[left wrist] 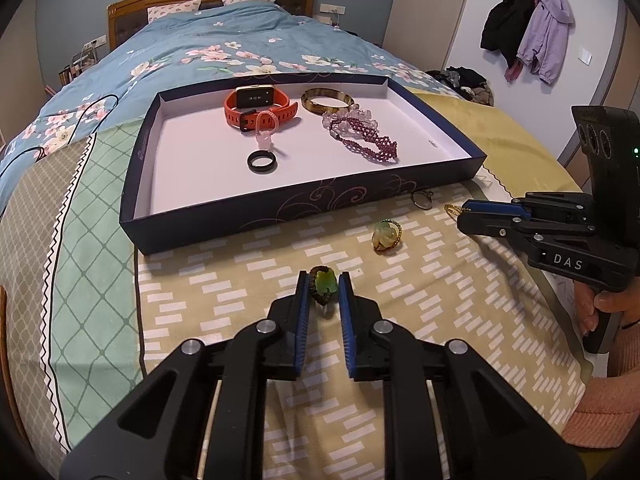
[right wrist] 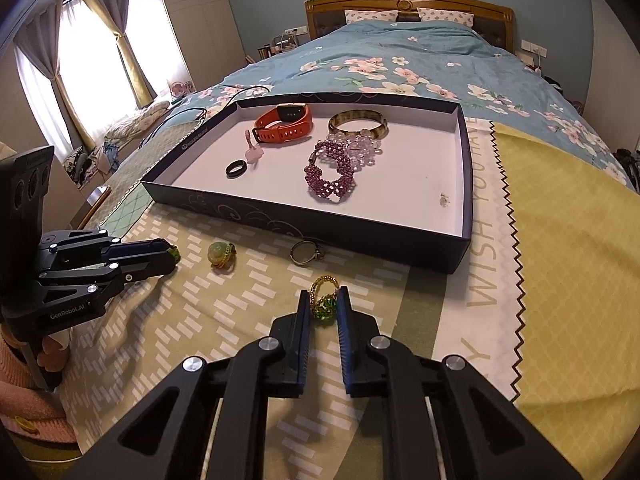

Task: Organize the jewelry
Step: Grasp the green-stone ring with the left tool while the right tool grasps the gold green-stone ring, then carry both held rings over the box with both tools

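Left gripper [left wrist: 324, 290] jaws pinch the green stone ring [left wrist: 323, 289]; right gripper [right wrist: 323, 303] jaws pinch the gold-and-green beaded ring [right wrist: 323, 300]; both rest on the bedspread; lift gently, carry over the shallow dark-blue cardboard tray [left wrist: 224, 222] wall.

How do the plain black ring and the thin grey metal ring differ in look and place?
The plain black ring is a broad, dark band; the thin grey metal ring is a slim wire-like hoop with a small setting. The black ring lies inside the dark blue tray; the grey ring lies outside on the bedspread, by the tray's front wall. Neither is held by a gripper.
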### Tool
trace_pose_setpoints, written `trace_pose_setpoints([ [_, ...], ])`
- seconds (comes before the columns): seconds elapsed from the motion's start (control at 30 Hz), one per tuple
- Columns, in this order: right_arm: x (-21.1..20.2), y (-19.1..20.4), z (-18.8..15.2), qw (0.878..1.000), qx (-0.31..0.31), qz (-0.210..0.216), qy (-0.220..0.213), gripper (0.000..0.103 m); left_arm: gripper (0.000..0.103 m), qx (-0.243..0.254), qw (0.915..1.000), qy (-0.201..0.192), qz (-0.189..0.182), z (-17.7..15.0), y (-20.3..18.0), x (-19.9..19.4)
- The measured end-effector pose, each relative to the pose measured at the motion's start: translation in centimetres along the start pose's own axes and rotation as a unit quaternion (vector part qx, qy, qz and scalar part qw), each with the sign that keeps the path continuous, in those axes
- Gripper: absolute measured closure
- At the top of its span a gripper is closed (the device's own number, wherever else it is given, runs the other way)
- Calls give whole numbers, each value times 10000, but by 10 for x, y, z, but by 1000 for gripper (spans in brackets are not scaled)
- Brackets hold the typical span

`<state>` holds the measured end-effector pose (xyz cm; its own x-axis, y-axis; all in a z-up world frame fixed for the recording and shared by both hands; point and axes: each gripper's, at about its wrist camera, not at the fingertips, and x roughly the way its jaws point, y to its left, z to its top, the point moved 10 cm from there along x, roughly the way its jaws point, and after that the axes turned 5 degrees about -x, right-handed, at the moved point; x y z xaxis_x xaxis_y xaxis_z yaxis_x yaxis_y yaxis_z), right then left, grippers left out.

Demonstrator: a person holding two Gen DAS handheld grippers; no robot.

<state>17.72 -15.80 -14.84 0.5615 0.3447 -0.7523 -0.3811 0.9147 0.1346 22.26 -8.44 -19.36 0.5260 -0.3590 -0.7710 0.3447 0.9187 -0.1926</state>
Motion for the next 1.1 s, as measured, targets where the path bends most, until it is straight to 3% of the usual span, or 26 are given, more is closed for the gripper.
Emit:
trace_pose_setpoints([
  [0.57, -14, 7, 10, 9990, 8, 145, -419, 93, 89, -52, 9998, -195, -40, 2, 1, -13],
  [1.1, -29, 19, 31, 9963, -62, 309, -803, 93, 89, -60, 9979, -621, -166, 22, -6, -41],
])
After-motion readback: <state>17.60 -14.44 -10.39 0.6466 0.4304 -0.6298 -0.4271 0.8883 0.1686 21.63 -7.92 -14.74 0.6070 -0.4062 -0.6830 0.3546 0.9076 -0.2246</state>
